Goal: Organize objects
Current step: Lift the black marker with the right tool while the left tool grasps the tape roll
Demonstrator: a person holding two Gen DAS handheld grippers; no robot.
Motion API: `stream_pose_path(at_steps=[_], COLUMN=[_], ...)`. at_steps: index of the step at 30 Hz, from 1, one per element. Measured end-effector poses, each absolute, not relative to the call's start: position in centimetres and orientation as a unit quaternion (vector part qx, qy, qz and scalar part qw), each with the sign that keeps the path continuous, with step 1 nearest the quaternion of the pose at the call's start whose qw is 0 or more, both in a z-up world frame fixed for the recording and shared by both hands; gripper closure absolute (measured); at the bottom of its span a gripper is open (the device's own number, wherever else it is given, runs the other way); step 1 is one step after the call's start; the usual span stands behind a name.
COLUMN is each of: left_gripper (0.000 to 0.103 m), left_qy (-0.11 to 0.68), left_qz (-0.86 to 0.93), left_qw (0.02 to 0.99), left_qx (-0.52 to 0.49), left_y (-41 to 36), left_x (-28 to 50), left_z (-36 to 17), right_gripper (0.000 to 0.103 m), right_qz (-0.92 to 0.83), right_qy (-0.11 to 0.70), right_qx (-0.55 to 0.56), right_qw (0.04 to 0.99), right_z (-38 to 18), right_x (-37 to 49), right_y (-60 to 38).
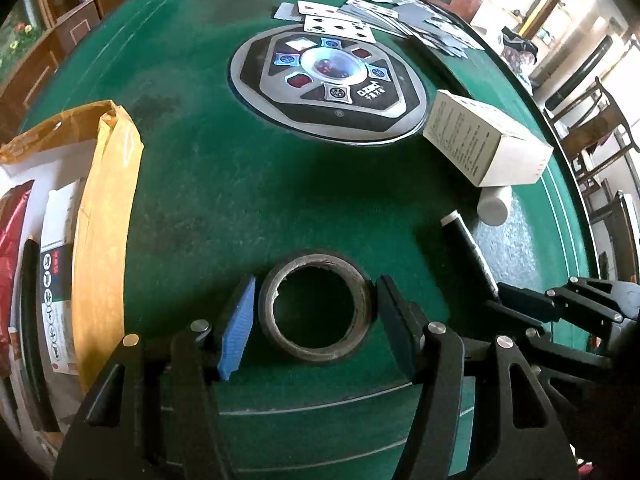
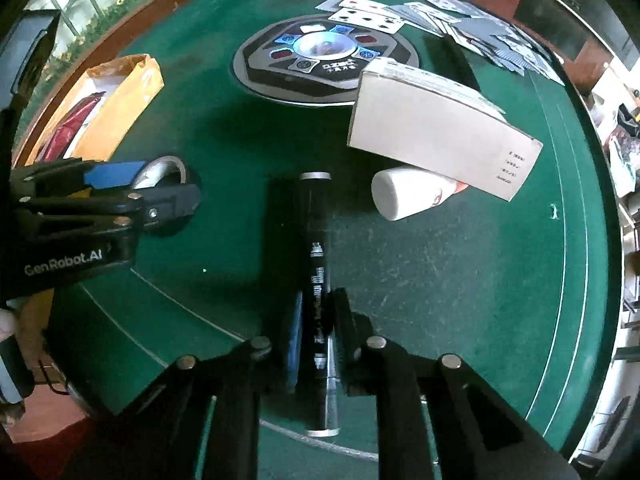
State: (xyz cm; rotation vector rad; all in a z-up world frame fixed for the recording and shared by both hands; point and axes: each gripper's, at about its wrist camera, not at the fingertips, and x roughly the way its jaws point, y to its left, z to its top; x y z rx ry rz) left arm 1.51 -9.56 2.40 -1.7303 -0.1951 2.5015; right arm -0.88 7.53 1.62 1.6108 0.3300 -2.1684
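A grey tape roll [image 1: 320, 354] lies flat on the green felt table [image 1: 240, 200]. My left gripper [image 1: 316, 300] straddles it, its blue pad and black finger against the roll's two sides. In the right wrist view that left gripper [image 2: 168, 184] sits at the left around the tape roll [image 2: 160, 166]. My right gripper [image 2: 318, 320] is shut on a black marker pen [image 2: 314, 240] that lies lengthwise on the felt, gripped near its lower half. From the left wrist view the right gripper [image 1: 504, 300] is at the right edge, with the marker pen [image 1: 468, 252] sticking out of it.
A white box [image 2: 436, 132] rests tilted on a small white bottle [image 2: 408, 194] beyond the marker. Playing cards [image 2: 460, 20] are scattered at the far right. An open yellow-lined box [image 1: 108, 220] of packets stands at the left. A round console [image 1: 328, 84] sits mid-table.
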Motion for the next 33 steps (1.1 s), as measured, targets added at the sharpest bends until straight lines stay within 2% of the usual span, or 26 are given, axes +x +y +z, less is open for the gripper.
stream_pose_path(at_steps=[14,26,33], left_gripper=[0.044,0.044,0.044], left_qy=[-0.049,-0.043,-0.066], left_qz=[0.826,0.833,0.833], left_qw=[0.043,0.052,0.059], left_qx=[-0.559,-0.549,-0.547], left_y=[-9.1,-9.5,-11.2], left_x=[1.9,2.7,3.9], left_z=[3.3,5.0,6.4], right_gripper=[0.090,0.090,0.090], right_qz=[-0.793,-0.797,-0.798], right_qy=[0.031,0.017,0.002], right_qx=[0.570,0.565,0.563], right_qw=[0.210,0.214,0.214], right_z=[4.6,5.6,5.9], right_x=[-1.2,-0.9,-0.7], right_y=[7.9,7.0,6.8])
